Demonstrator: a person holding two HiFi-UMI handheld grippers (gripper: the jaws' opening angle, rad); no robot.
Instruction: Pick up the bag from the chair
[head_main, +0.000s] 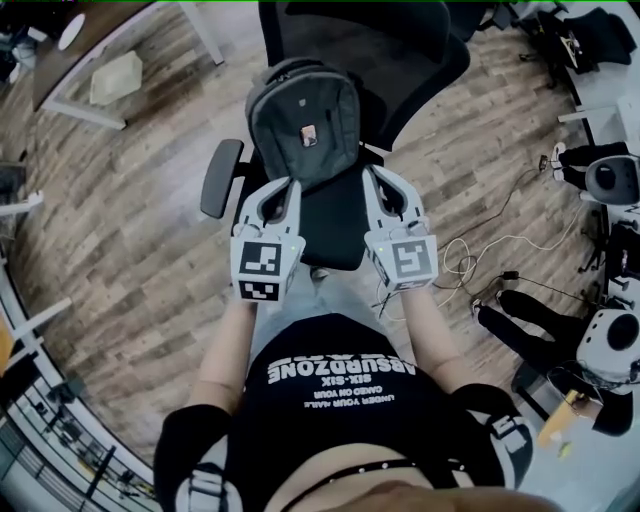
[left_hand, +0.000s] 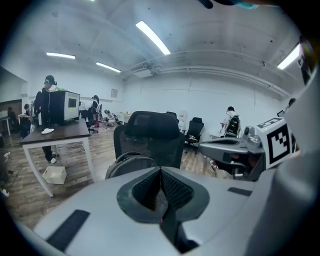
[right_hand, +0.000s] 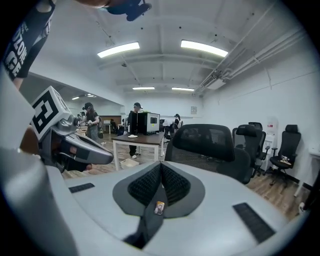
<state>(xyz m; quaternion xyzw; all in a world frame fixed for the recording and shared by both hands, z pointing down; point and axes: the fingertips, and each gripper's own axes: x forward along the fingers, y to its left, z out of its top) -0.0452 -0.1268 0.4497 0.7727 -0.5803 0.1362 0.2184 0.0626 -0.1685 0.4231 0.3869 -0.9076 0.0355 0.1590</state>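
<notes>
A grey backpack (head_main: 303, 125) stands upright on the seat of a black office chair (head_main: 330, 225), leaning against its mesh back. My left gripper (head_main: 289, 186) is shut and empty, its tips at the bag's lower left corner. My right gripper (head_main: 373, 173) is also shut and empty, at the bag's lower right. In the left gripper view the shut jaws hide most of the bag; only its top (left_hand: 131, 162) shows below the chair back (left_hand: 150, 132). The right gripper view shows the chair back (right_hand: 207, 142) over its shut jaws.
A dark-topped table (head_main: 90, 40) with a white box (head_main: 115, 78) under it stands at the far left. Cables (head_main: 470, 255) trail over the wooden floor to the right, near more black chairs (head_main: 600, 35). People stand by a desk (left_hand: 55, 132) in the background.
</notes>
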